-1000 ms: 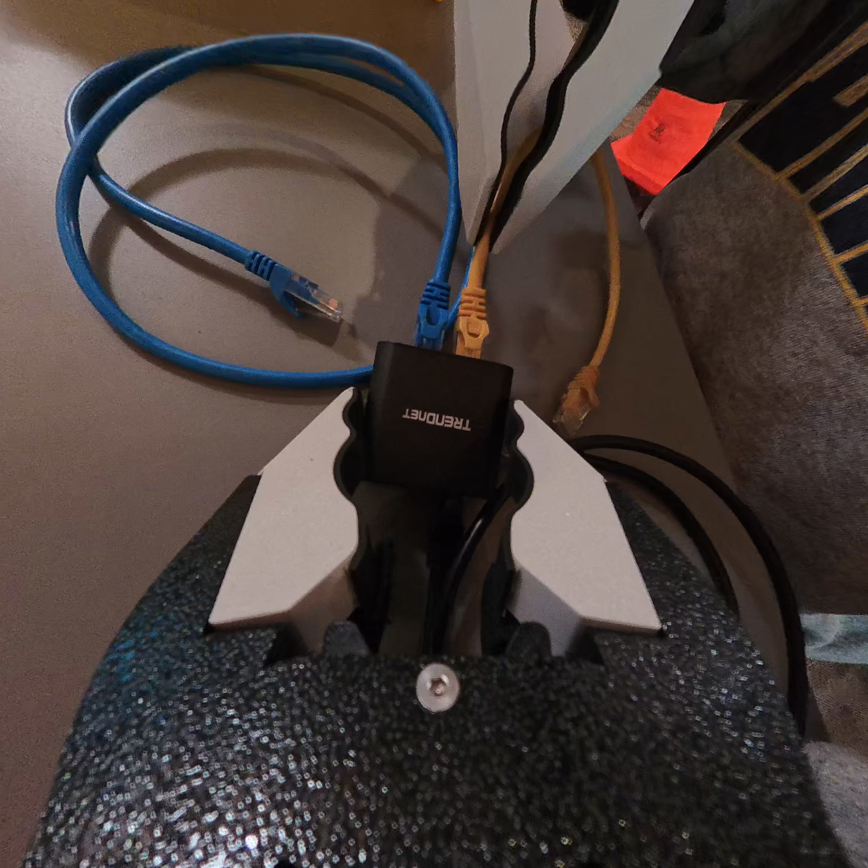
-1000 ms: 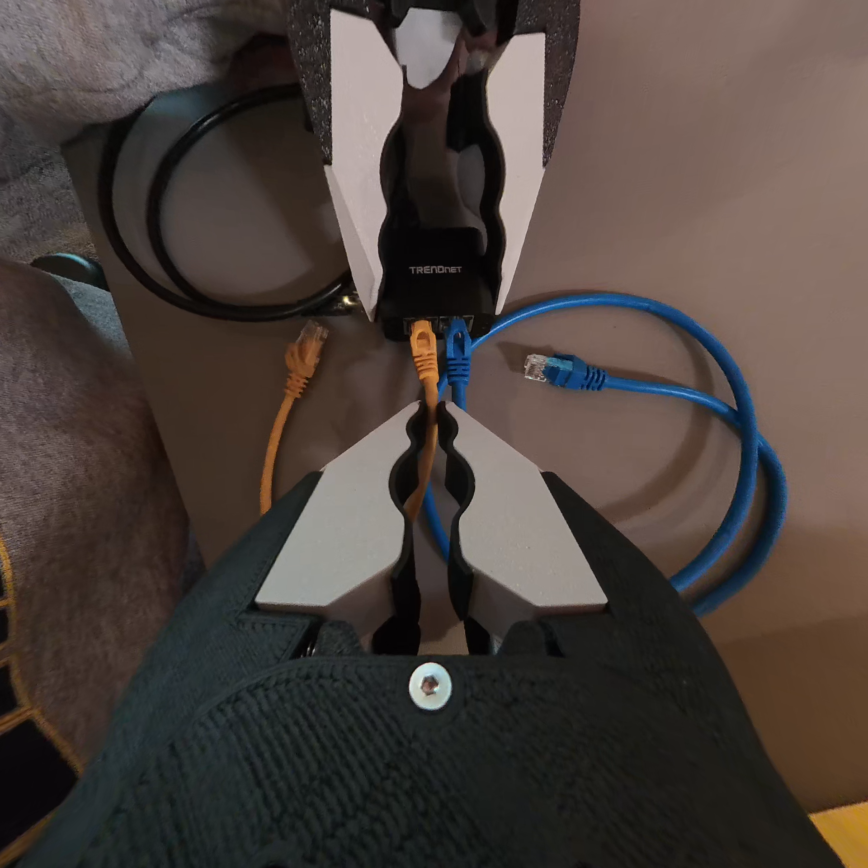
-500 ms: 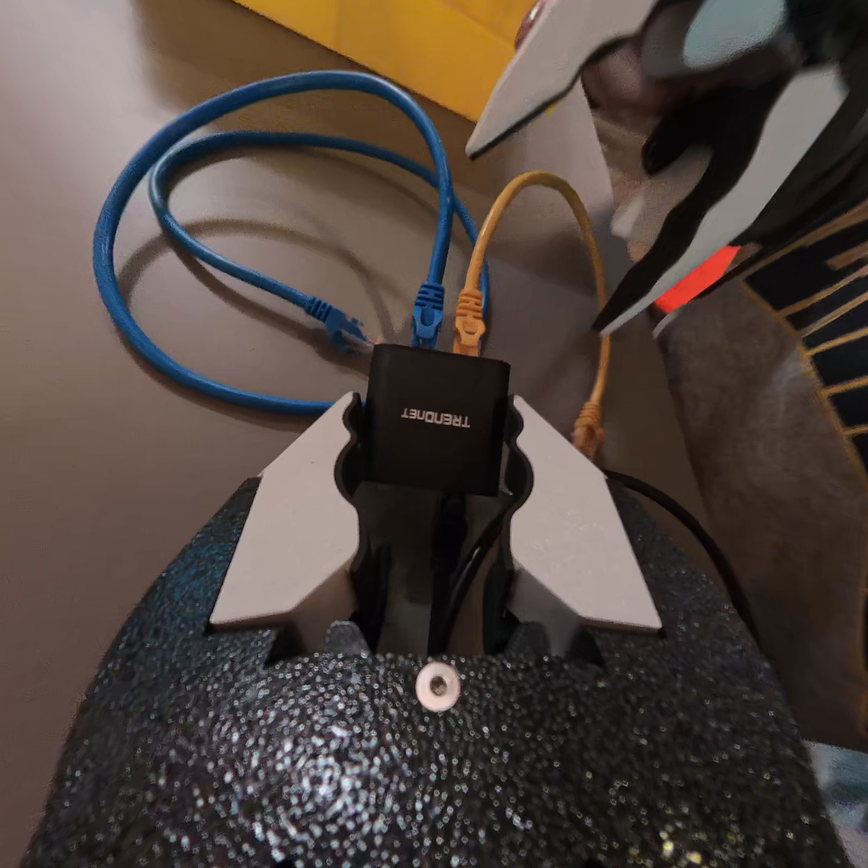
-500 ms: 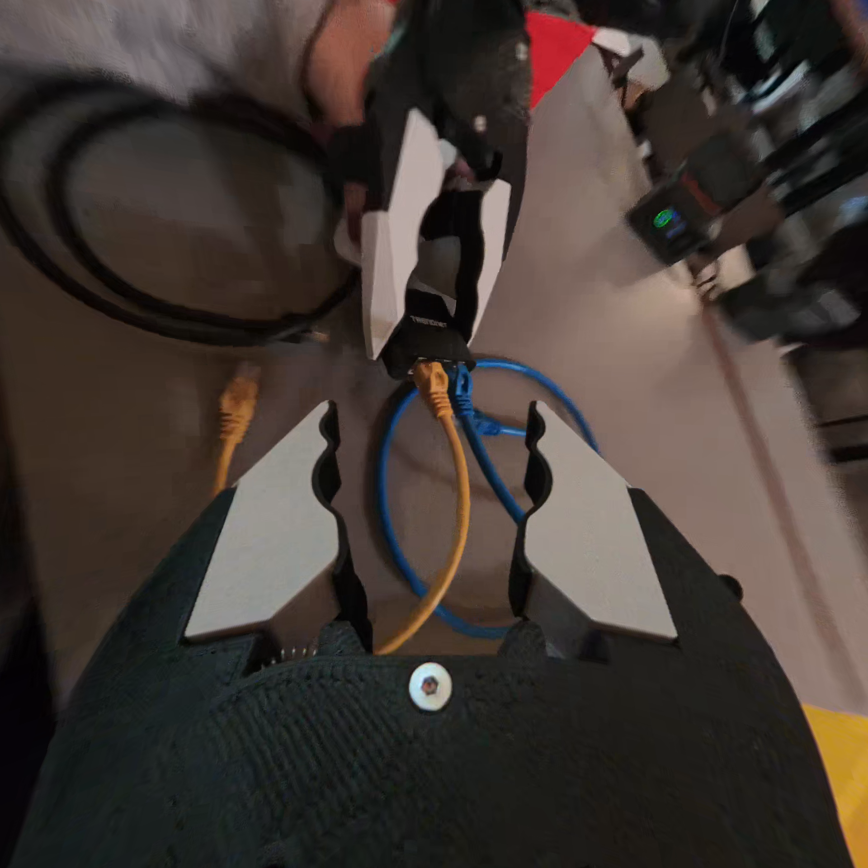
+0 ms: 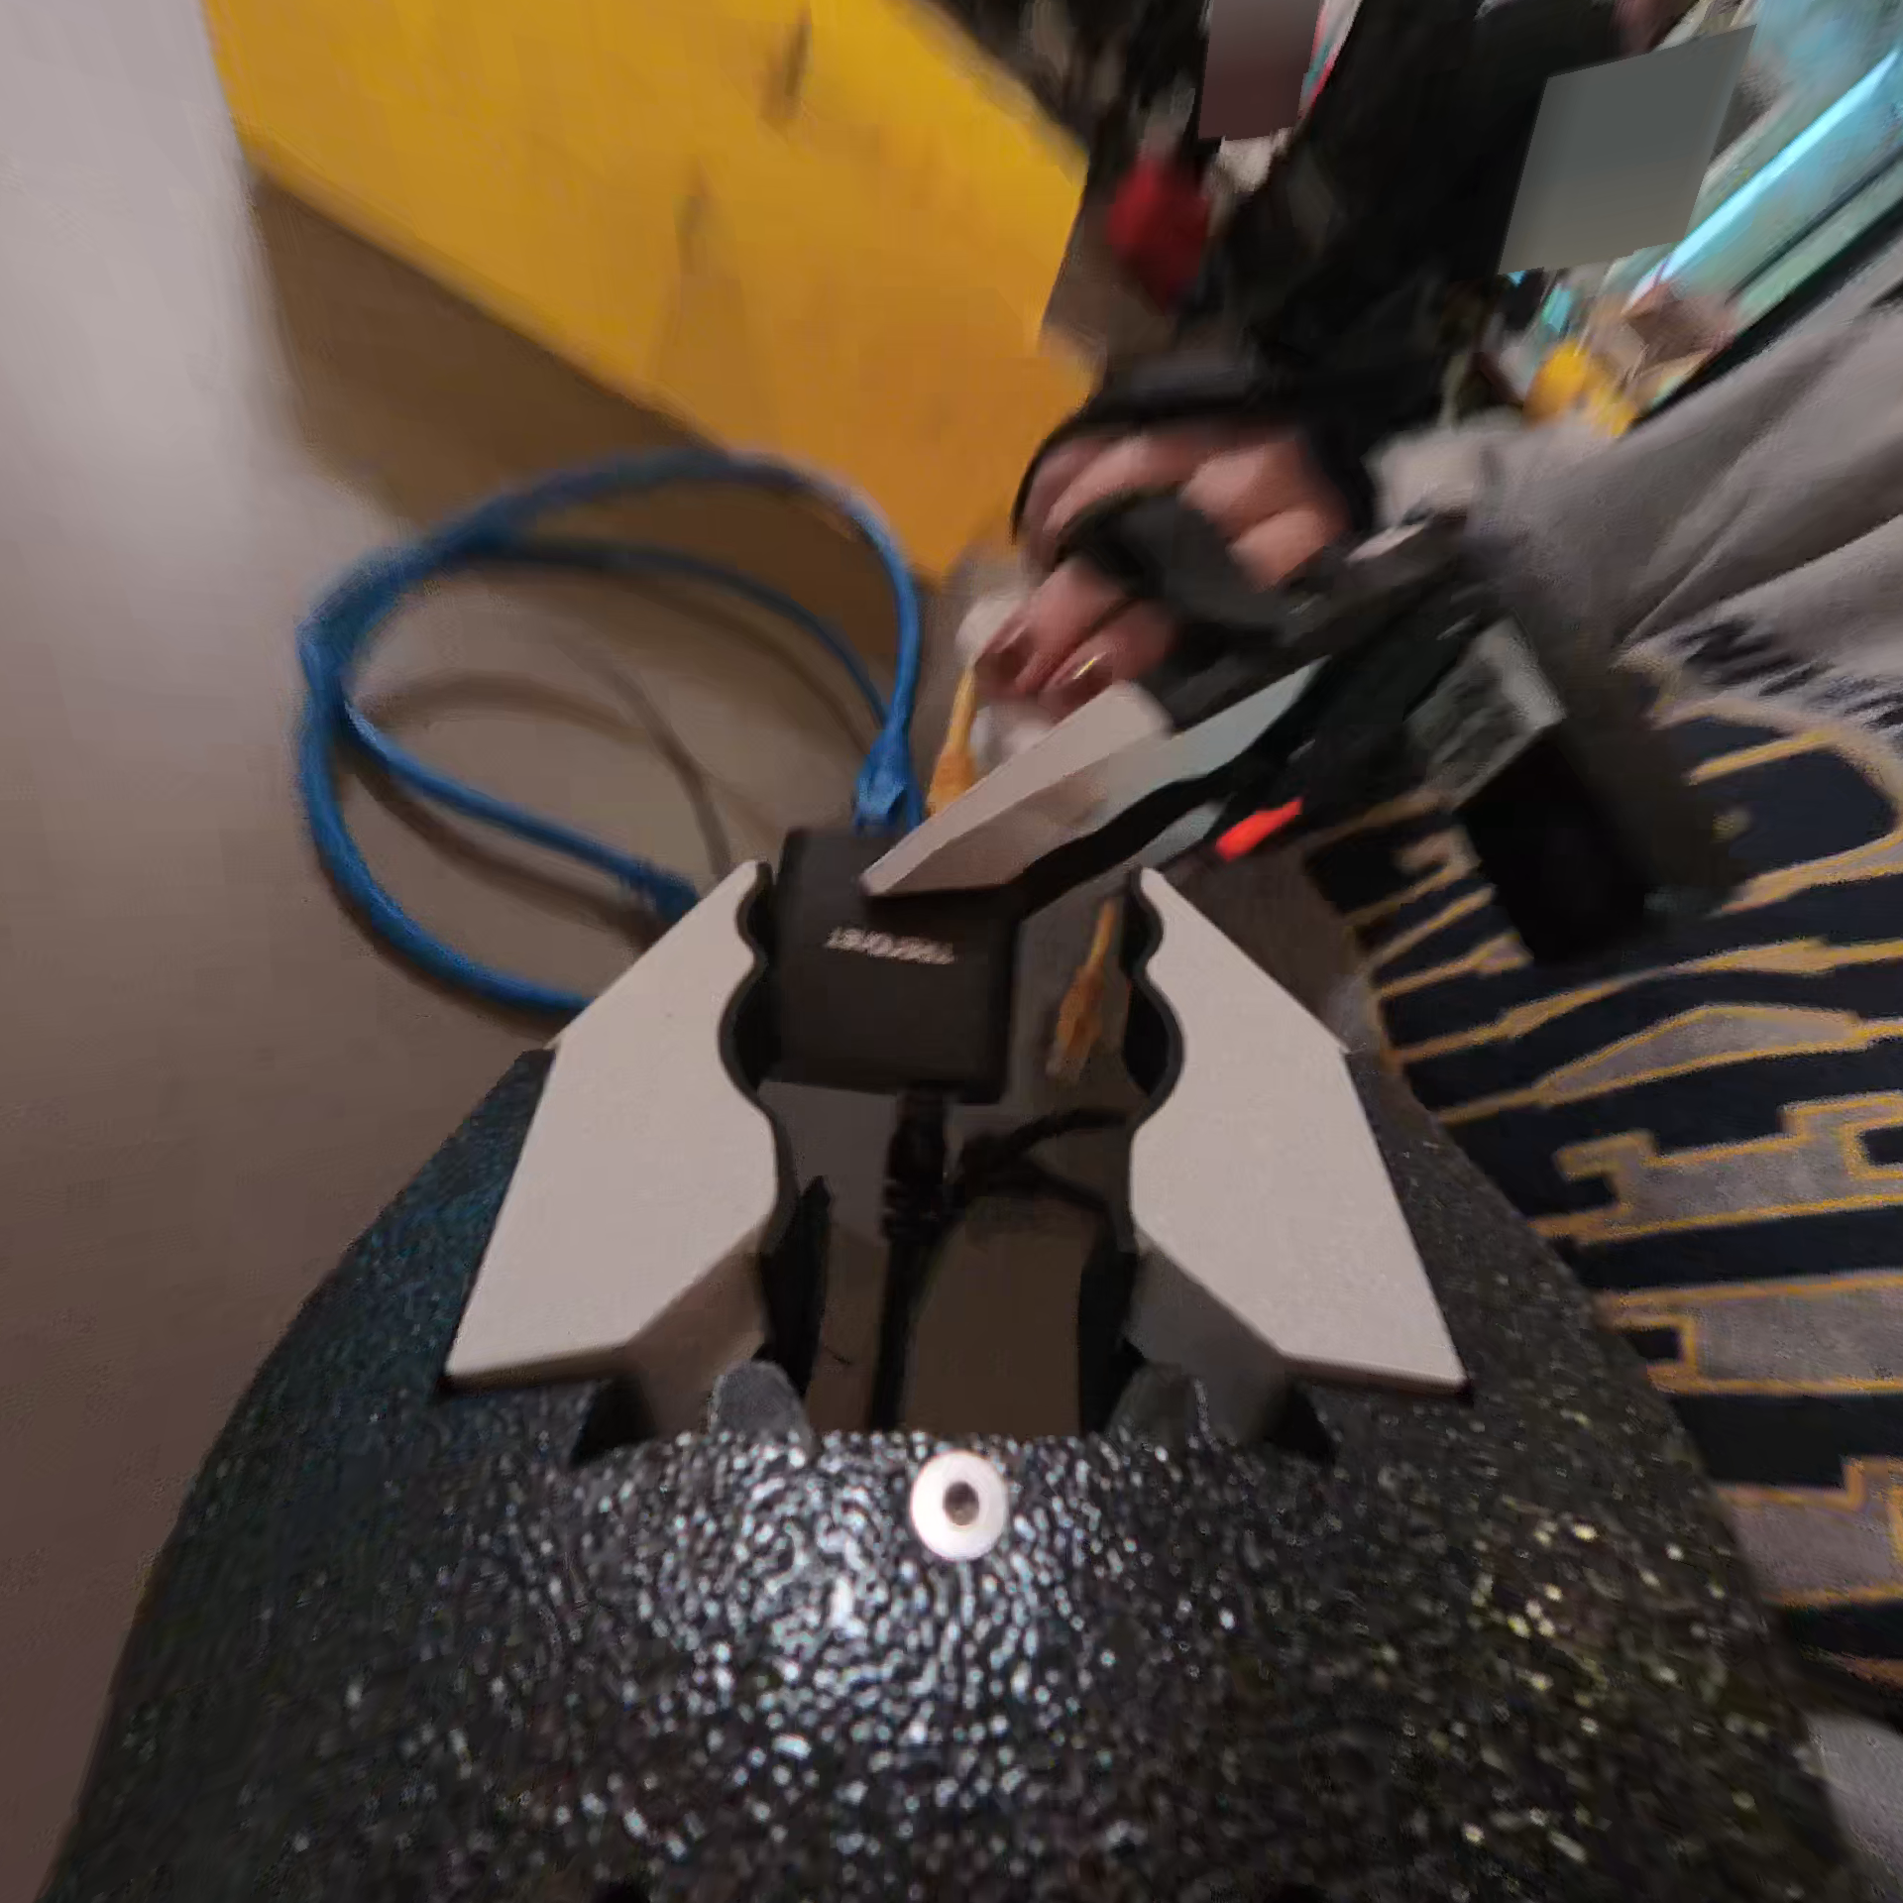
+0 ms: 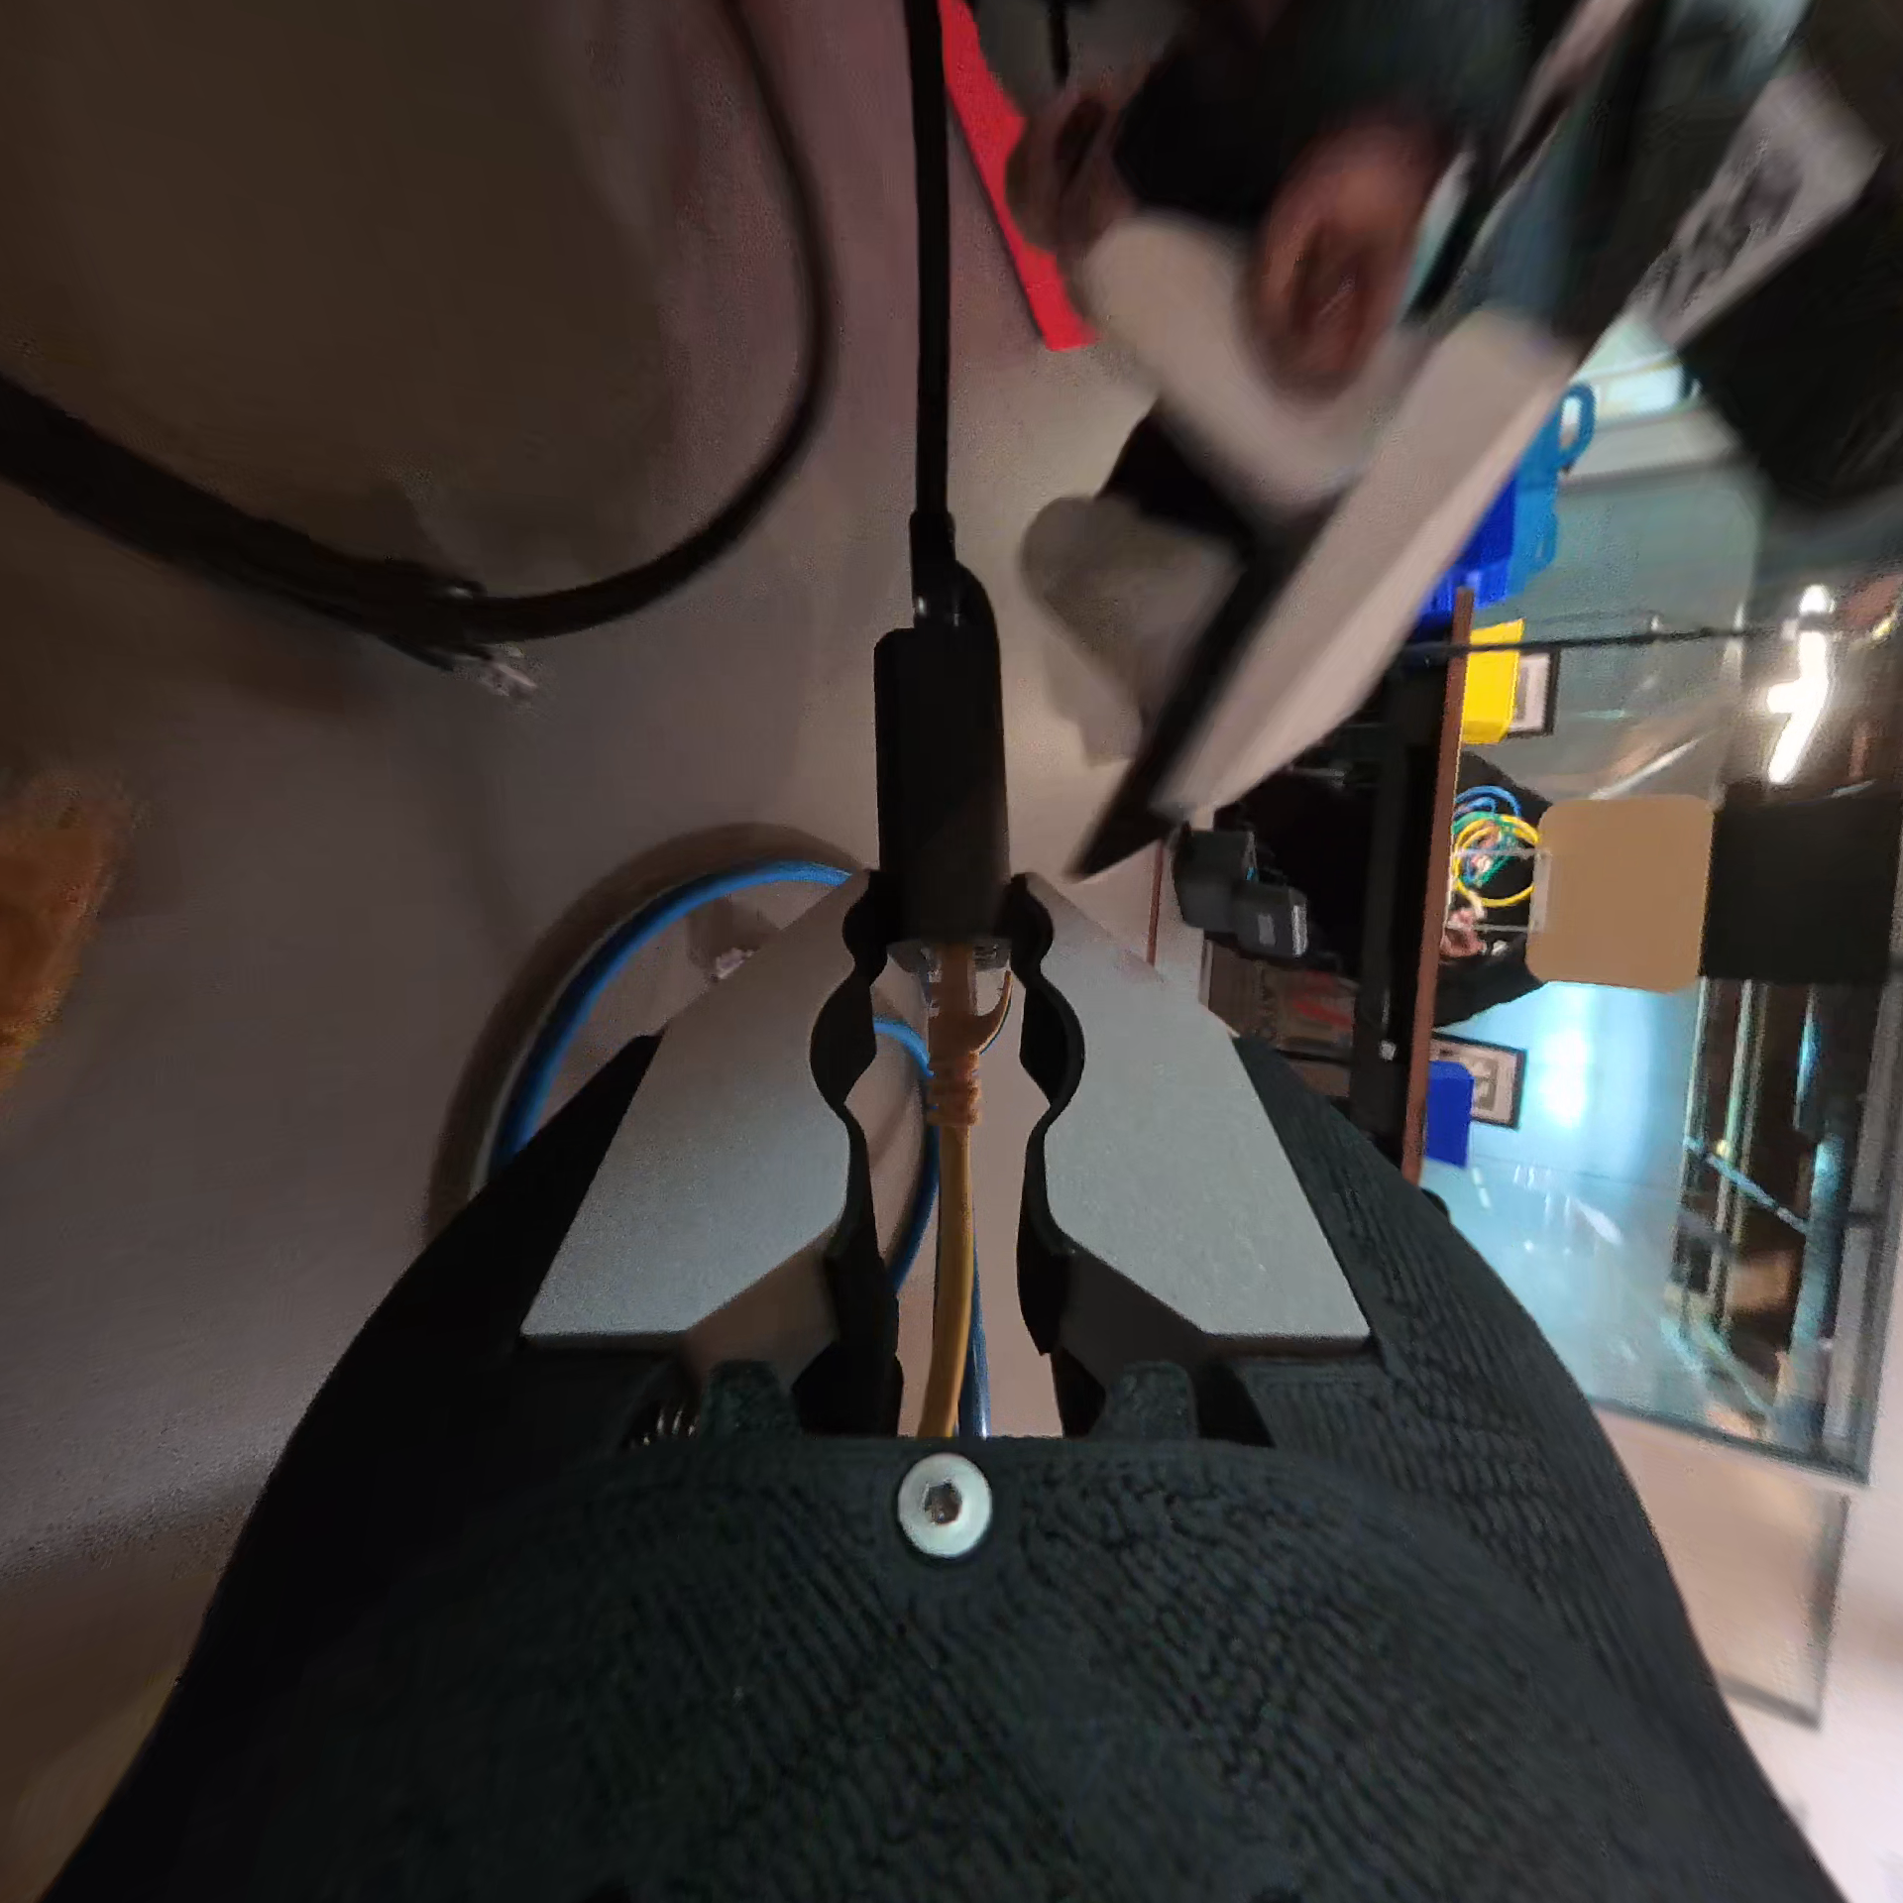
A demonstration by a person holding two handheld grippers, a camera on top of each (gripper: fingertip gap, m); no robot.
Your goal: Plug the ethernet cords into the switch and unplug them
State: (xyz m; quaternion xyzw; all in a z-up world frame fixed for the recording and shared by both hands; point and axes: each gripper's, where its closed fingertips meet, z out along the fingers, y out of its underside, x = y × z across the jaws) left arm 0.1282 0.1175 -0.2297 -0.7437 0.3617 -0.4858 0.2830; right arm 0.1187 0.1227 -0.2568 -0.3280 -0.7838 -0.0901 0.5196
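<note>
So the little black switch (image 5: 894, 978) sat just above the middle of the left wrist frame, on the tan table (image 5: 154, 927), with the left gripper (image 5: 947, 958) spread apart around it: the left-hand finger looked to be touching the switch's side, and there was a clear gap on the other side, so it wasn't clamped. In the right wrist frame the right gripper (image 6: 942, 932) had its tips closed on the port end of the switch (image 6: 939, 783), at the center of the frame, and the yellow cord (image 6: 953, 1184) ran back between the fingers from its plug. The blue cord (image 5: 886, 783) was plugged in right beside it, the rest looped across the table at left center. A second yellow plug (image 5: 1081, 989) lay loose just right of the switch. My read: the switch is light and smooth plastic, so it'll slide or twist if you only pinch a corner; hold it flat across its sides. The cords are floppy, so I'd grab the stiff boot right behind the plug, and the latch tab looked like the breakable part. Lots of motion blur, so take it loosely.
</note>
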